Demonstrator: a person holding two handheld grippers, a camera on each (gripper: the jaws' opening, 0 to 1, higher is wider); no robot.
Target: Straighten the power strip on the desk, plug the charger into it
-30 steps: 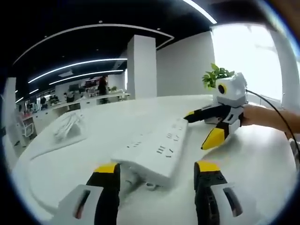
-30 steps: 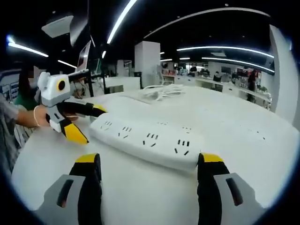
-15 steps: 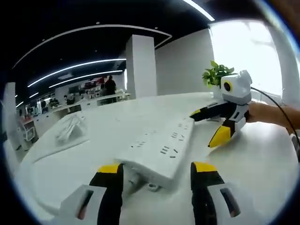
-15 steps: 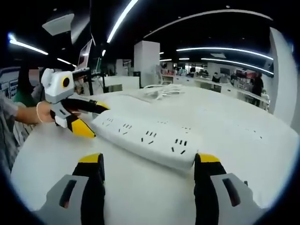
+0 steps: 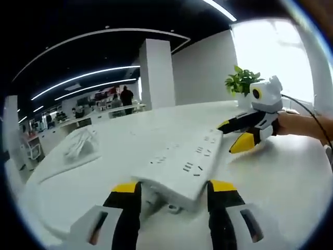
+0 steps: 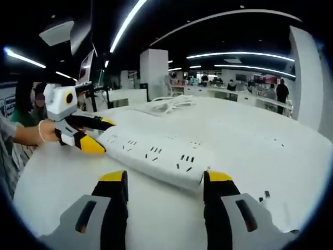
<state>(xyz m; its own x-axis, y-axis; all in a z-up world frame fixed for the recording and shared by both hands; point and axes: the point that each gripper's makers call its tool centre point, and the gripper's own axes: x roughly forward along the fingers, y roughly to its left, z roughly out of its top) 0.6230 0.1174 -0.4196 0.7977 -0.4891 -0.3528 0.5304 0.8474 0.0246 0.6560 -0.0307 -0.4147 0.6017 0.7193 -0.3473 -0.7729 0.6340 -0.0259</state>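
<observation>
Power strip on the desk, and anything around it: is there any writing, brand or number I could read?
None is readable.
Power strip: dark socket slots, no legible print.
White desk: tiny dark marks, too small to read.
Left claw and right claw: plain yellow tips, no label.
Background office: signs too blurred to read.

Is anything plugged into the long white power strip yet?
No, in the right gripper view the sockets along the top of the long white power strip are all bare, with no plug in any of them.
</observation>
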